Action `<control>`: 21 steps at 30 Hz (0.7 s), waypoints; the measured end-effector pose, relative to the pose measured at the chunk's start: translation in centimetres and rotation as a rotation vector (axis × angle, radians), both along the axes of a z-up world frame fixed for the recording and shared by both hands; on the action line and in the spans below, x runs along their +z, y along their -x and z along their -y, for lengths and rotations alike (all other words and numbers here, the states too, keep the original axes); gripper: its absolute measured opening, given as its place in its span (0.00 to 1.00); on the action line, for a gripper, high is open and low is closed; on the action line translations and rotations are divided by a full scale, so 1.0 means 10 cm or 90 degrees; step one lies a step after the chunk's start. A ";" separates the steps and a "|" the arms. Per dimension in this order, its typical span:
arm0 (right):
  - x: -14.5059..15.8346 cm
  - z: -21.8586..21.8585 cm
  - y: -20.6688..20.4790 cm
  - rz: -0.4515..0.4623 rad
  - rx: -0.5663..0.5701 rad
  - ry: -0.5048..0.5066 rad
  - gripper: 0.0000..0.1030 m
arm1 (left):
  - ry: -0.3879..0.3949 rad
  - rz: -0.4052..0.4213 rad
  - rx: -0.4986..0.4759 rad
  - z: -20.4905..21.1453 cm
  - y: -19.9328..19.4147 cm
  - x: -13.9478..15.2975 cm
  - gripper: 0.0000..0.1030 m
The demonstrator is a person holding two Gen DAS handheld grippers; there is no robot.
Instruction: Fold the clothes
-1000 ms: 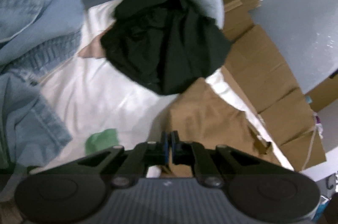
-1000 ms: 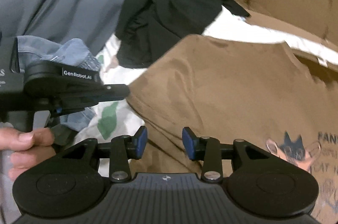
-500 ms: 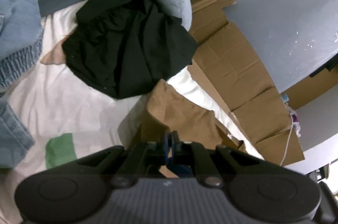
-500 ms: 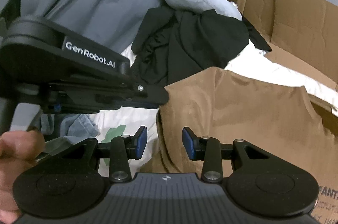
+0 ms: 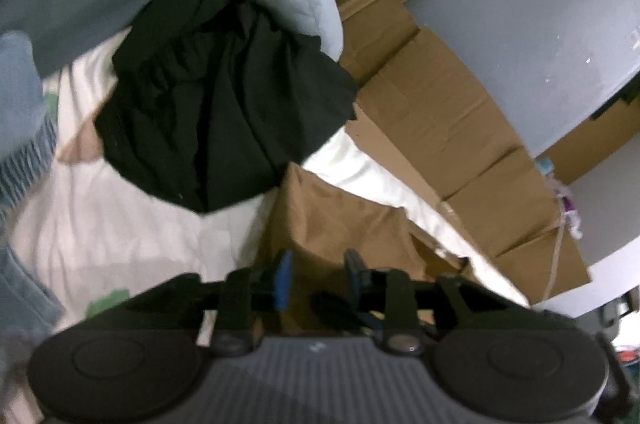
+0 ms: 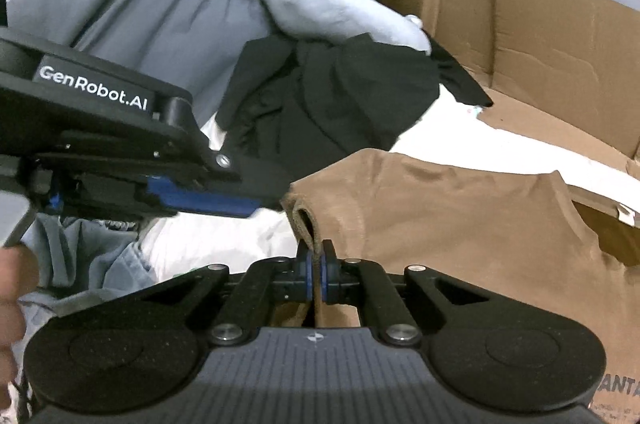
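A brown cotton T-shirt [image 6: 460, 224] lies spread on a white bed sheet [image 5: 120, 224], beside flattened cardboard boxes [image 5: 440, 112]. The right claw [image 6: 316, 270] is pinched tight on a folded edge of the shirt at its near left corner. The left claw [image 5: 316, 278] hovers over the same shirt, its jaws opening with nothing pressed between them. A crumpled black garment [image 6: 328, 104] sits just beyond the shirt.
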State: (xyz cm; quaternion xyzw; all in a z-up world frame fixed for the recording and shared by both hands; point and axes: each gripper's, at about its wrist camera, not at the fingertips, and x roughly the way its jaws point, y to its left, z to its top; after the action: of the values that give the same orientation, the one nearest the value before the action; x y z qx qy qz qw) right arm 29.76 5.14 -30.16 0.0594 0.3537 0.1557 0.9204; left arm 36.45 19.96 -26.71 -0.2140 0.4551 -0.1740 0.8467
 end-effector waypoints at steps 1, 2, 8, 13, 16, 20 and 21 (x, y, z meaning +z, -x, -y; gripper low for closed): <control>0.00 0.05 0.00 -0.002 -0.004 -0.007 0.03 | -0.014 0.004 -0.006 0.03 -0.03 0.00 0.34; 0.01 0.10 0.00 -0.003 -0.009 -0.015 0.03 | -0.031 0.004 -0.012 0.07 -0.06 -0.01 0.34; 0.00 0.46 -0.02 -0.015 -0.057 -0.075 0.03 | -0.125 0.003 -0.029 0.27 -0.32 -0.01 0.34; -0.14 0.81 -0.03 -0.041 -0.109 -0.125 0.03 | -0.204 -0.002 -0.064 0.46 -0.59 -0.02 0.34; -0.28 0.98 -0.03 -0.061 -0.132 -0.146 0.03 | -0.247 0.002 -0.085 0.58 -0.74 -0.02 0.34; -0.46 1.09 -0.04 -0.086 -0.142 -0.163 0.04 | -0.270 -0.003 -0.103 0.75 -0.96 -0.06 0.40; -0.50 1.11 -0.04 -0.091 -0.144 -0.166 0.05 | -0.280 -0.004 -0.112 0.80 -1.01 -0.09 0.40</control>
State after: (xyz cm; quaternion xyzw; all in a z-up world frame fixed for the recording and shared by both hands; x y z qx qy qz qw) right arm 30.19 -5.91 -35.20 0.2282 0.3858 0.0914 0.8892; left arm 46.56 11.97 -27.57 0.0158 0.5019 -0.1432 0.8528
